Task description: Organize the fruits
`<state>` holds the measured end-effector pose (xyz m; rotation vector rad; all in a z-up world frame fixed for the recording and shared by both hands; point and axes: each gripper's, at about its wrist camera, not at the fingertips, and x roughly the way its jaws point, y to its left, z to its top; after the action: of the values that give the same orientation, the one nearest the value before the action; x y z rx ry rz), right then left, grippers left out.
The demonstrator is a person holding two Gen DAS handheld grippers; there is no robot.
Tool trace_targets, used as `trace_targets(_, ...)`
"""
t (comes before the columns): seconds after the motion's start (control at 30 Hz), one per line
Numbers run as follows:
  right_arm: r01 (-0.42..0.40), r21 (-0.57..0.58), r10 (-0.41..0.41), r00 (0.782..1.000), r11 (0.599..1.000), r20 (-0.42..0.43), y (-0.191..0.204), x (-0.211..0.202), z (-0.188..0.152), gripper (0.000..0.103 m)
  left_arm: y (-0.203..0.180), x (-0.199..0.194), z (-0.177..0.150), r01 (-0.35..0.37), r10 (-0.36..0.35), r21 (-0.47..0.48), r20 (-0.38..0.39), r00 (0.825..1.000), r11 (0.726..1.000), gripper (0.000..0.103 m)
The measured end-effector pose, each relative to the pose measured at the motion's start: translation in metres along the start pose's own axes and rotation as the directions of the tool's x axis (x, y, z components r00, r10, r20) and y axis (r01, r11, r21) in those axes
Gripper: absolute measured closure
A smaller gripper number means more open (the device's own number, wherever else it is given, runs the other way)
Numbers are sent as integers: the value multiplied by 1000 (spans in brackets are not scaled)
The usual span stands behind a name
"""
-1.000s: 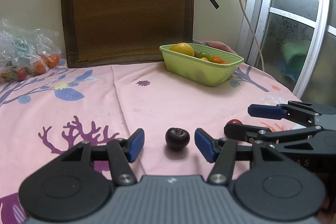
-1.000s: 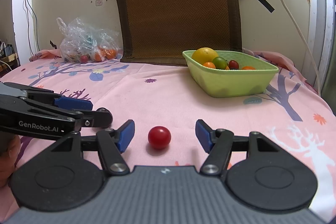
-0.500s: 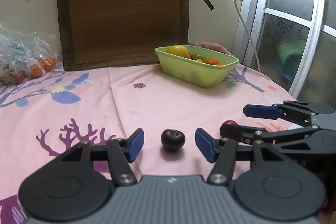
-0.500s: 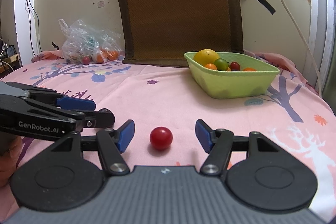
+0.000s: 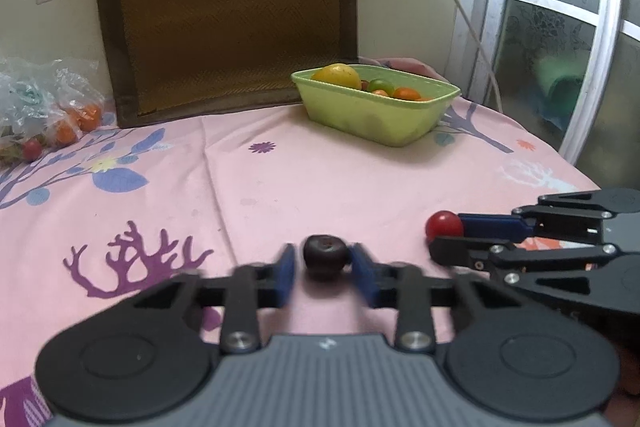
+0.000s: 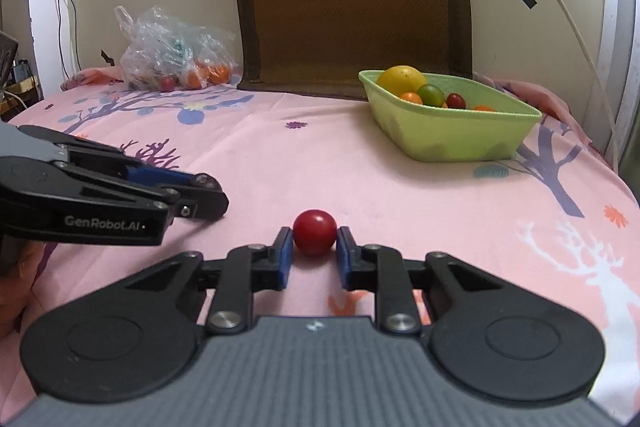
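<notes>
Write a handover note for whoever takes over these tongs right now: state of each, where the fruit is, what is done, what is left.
Left tongs: blurred, pads closing on the dark cherry, which seems to rest on the pink cloth.
Right tongs: shut on the red cherry tomato, low over the cloth.
Green tub: far right, already holds a yellow fruit and several small tomatoes.
Plastic bag: more fruit, far left by the wall.
Left: lift both fruits, carry them to the tub, release. Whether the bagged fruit also belongs there is unclear.
</notes>
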<state>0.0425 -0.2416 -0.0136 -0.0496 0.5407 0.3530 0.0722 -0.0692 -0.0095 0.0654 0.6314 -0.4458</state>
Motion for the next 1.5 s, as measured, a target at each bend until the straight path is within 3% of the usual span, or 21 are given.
trace_targets(0.13,-23,54,20,998,998,62,-14,-8,5,78,-6,2,12,29,-29,25,17,999,999,77)
trace_targets(0.37,118,47,-125,969,992,212,-66,0,59,77,-28,31,94,96,-103,72,94,990,993,76)
trace_targets(0.53,166,90,-179,968,982,175,-107,38,76,77,-30,85,141,124,-128,48,80,989,991,76)
trace_targets(0.63,177,102,-192,969,979,158,-118,55,74,76,-33,109,149,127,-130,57,67,989,990,75)
trace_targets(0.73,160,101,-172,976,982,131,-122,63,69,75,-32,126,151,150,-152,50,44,987,987,68)
trace_targets(0.77,164,89,-175,975,982,138,-121,62,68,72,-32,130,151,155,-157,45,40,987,987,61)
trace_targets(0.8,171,80,-182,973,982,146,-119,61,68,58,-32,133,152,161,-162,37,38,986,986,59)
trace_targets(0.83,173,82,-184,970,981,159,-119,58,67,51,-31,135,152,165,-166,24,38,985,986,58)
trace_targets(1.0,180,176,-219,948,968,233,-132,39,65,50,-6,110,155,193,-183,-103,97,978,976,58)
trace_targets(1.07,182,248,-247,933,951,262,-139,29,63,49,3,90,154,177,-160,-140,122,979,974,58)
trace_targets(1.17,198,334,-292,921,922,259,-145,20,63,49,4,58,141,79,-62,-128,132,989,989,58)
trace_targets(1.3,128,442,-240,948,888,208,-136,4,50,46,-9,27,110,-45,52,-78,92,994,996,50)
trace_targets(1.37,111,450,-216,958,886,189,-121,-4,39,45,-15,15,97,-72,76,-54,71,995,996,47)
trace_targets(1.5,109,477,-215,961,872,173,-86,-26,12,34,-27,0,72,-109,109,-54,5,994,993,41)
